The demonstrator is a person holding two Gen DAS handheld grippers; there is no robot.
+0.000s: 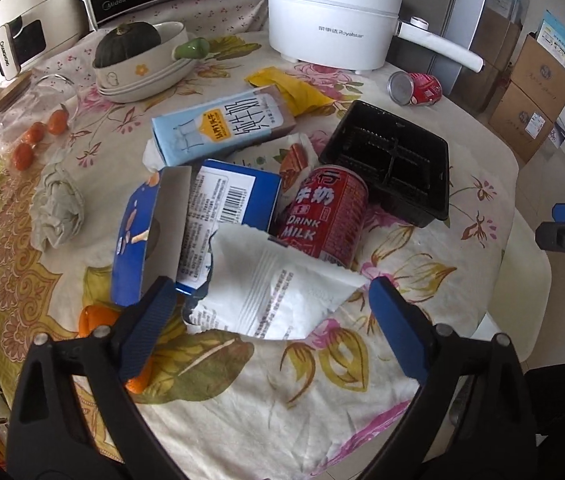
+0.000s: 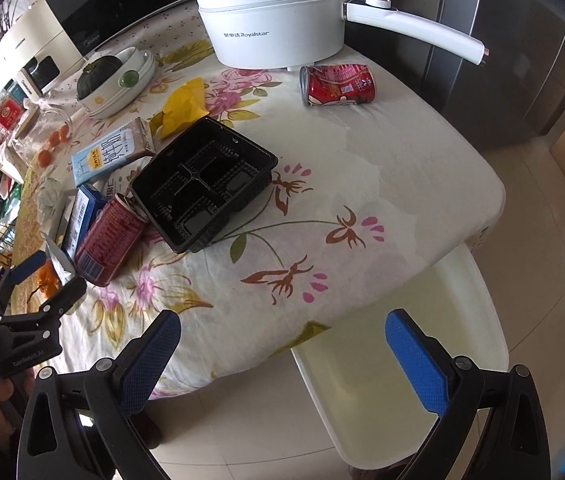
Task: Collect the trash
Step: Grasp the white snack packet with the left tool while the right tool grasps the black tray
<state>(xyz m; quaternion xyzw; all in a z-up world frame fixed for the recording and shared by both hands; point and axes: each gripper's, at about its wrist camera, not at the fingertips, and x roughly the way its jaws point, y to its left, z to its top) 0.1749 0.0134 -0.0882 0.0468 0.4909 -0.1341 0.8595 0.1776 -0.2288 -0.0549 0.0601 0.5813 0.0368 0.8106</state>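
My left gripper is open, its fingers on either side of a torn white wrapper lying on the flowered tablecloth. Behind the wrapper lie a blue box, a red milk can, a pale blue milk carton, a black plastic tray, a yellow wrapper and a crumpled tissue. A second red can lies near the pot. My right gripper is open and empty over the table's front edge, above a pale bin. The left gripper also shows in the right wrist view.
A white electric pot stands at the back. Bowls with a green squash sit at back left, next to a glass jar and small oranges. An orange lies by my left finger. Cardboard boxes stand on the floor.
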